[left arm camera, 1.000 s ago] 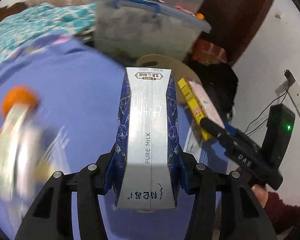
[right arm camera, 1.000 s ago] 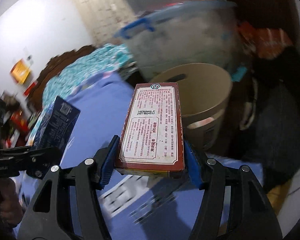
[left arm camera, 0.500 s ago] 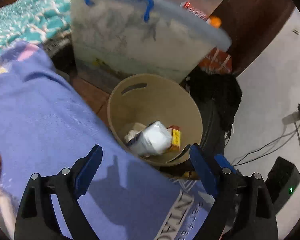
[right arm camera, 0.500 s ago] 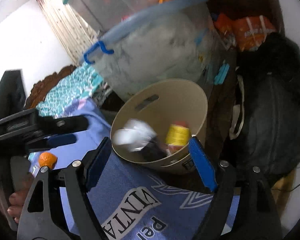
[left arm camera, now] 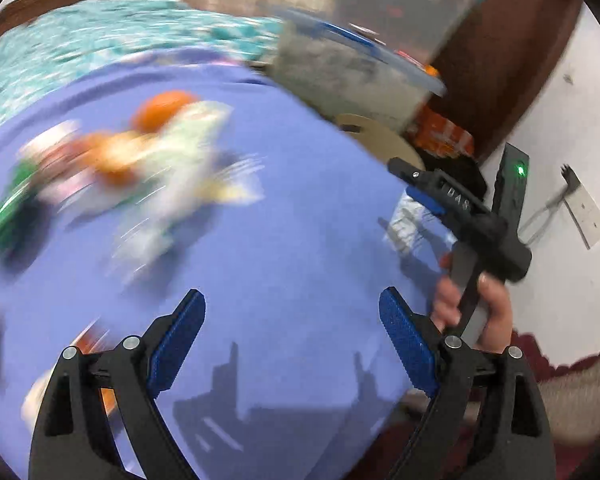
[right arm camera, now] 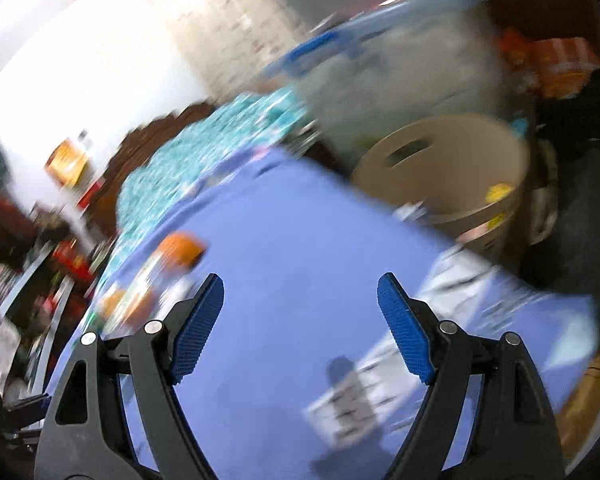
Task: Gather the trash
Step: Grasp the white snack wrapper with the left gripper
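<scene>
- Cloth [left arm camera: 300,240] on the worktop: plain periwinkle blue.
- Bin [right arm camera: 460,168], right of frame: beige.
- Bedspread [left arm camera: 100,48], upper left: teal with white pattern.
- Fingers [left arm camera: 178,340]: black with ribbed blue pads.
- Blurred litter [left arm camera: 160,152]: orange, white, green.

The only writing that can be read is the pale lettering "DAS" on the black body of the right gripper [left arm camera: 458,200], seen at the right of the left wrist view. White print lies on the near right part of the blue cloth [right arm camera: 300,248] in the right wrist view, but blur leaves it unreadable. Marks on the far white wall [right arm camera: 68,162] are likewise too smeared to read
</scene>
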`<action>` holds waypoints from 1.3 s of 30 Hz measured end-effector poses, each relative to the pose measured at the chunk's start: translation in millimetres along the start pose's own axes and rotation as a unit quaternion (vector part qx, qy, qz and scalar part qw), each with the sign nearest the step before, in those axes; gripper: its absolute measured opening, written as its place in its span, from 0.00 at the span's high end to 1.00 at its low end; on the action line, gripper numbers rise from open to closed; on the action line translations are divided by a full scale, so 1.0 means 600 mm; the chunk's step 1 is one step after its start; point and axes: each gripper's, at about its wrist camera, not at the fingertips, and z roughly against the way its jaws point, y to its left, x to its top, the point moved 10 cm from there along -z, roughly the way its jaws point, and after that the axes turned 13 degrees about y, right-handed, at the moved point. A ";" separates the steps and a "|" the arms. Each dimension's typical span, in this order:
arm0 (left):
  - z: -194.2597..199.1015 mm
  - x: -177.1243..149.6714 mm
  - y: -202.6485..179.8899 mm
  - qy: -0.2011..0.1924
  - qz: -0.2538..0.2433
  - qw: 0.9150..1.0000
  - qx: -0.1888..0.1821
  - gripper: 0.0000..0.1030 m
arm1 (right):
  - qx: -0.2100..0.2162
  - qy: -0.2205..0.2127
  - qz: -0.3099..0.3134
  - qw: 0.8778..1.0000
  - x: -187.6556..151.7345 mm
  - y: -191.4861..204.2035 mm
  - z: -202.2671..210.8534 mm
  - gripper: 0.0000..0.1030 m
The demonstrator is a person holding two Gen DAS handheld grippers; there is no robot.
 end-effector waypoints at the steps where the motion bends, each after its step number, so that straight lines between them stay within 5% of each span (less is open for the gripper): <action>1: 0.024 -0.027 0.031 -0.011 0.020 1.000 0.015 0.18 | 0.008 0.012 0.010 1.000 -0.012 0.022 -0.010 0.23; 5: 0.078 -0.103 0.155 -0.033 0.111 0.990 0.075 0.18 | 0.058 0.081 0.067 0.993 -0.081 0.145 -0.059 0.23; 10: 0.098 -0.150 0.246 -0.054 0.214 0.974 0.045 0.18 | 0.101 0.146 0.163 0.971 -0.166 0.274 -0.079 0.33; 15: 0.090 -0.170 0.281 -0.058 0.258 0.964 0.021 0.19 | 0.111 0.181 0.260 0.942 -0.235 0.367 -0.077 0.61; 19: 0.087 -0.180 0.282 -0.064 0.260 0.964 0.001 0.19 | 0.109 0.182 0.322 0.923 -0.275 0.428 -0.082 0.62; 24: 0.074 -0.180 0.273 -0.062 0.264 0.962 -0.030 0.19 | 0.071 0.220 0.357 0.905 -0.318 0.420 -0.119 0.67; 29: 0.071 -0.176 0.266 -0.065 0.264 0.961 -0.053 0.18 | 0.071 0.229 0.341 0.909 -0.315 0.397 -0.131 0.66; 39: 0.067 -0.168 0.261 -0.070 0.293 0.942 -0.148 0.19 | 0.105 0.242 0.296 0.918 -0.312 0.382 -0.131 0.68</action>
